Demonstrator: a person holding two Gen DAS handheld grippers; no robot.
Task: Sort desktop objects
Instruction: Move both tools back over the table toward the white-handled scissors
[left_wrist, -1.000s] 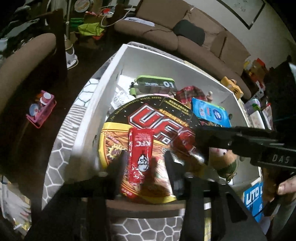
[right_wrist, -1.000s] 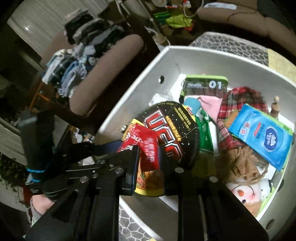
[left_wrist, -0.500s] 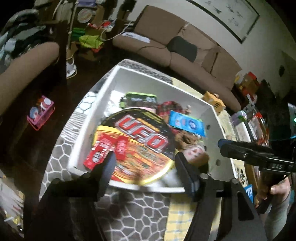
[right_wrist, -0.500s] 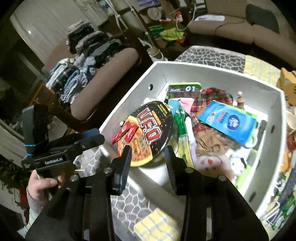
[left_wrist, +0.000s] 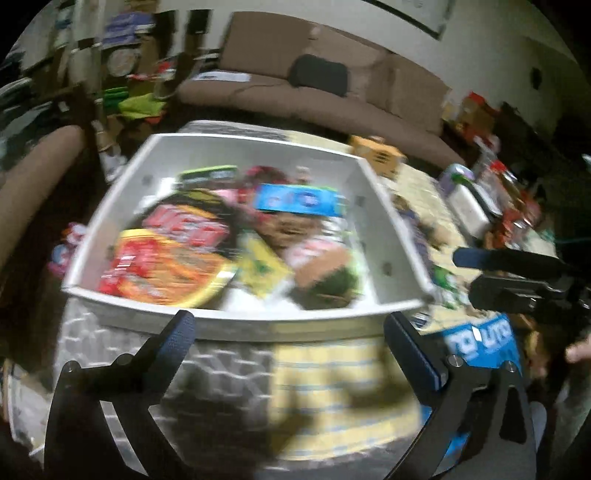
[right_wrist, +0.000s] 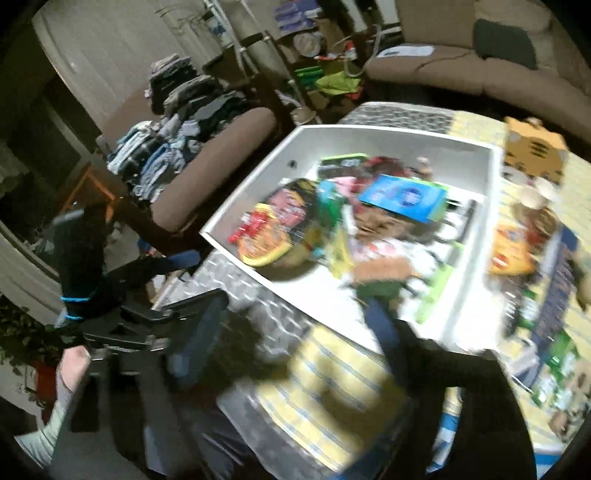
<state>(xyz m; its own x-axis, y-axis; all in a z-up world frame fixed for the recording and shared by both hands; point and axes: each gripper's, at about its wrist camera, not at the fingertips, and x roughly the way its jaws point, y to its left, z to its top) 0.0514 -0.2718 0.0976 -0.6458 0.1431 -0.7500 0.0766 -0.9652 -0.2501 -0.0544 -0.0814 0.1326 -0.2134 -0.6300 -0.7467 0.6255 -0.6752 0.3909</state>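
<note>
A white bin (left_wrist: 380, 229) on the table holds a round UFO noodle pack (left_wrist: 177, 251) with a red KFC sachet (left_wrist: 122, 258) on it, a blue wipes pack (left_wrist: 299, 201), a doll and other items. The bin also shows in the right wrist view (right_wrist: 491, 206). My left gripper (left_wrist: 288, 332) is open and empty, held back above the bin's near wall. My right gripper (right_wrist: 295, 317) is open and empty, blurred, above the near table edge. Both views are motion-blurred.
A yellow checked cloth (left_wrist: 332, 387) and a grey hexagon mat (left_wrist: 221, 369) cover the near table. Bottles and packets (left_wrist: 495, 199) crowd the table to the right of the bin. A tiger box (right_wrist: 535, 147) stands behind it. A brown chair (right_wrist: 221, 147) is at left.
The left gripper let go of the red KFC sachet onto the noodle pack and opened wide. Both grippers pulled back and up, away from the bin.
</note>
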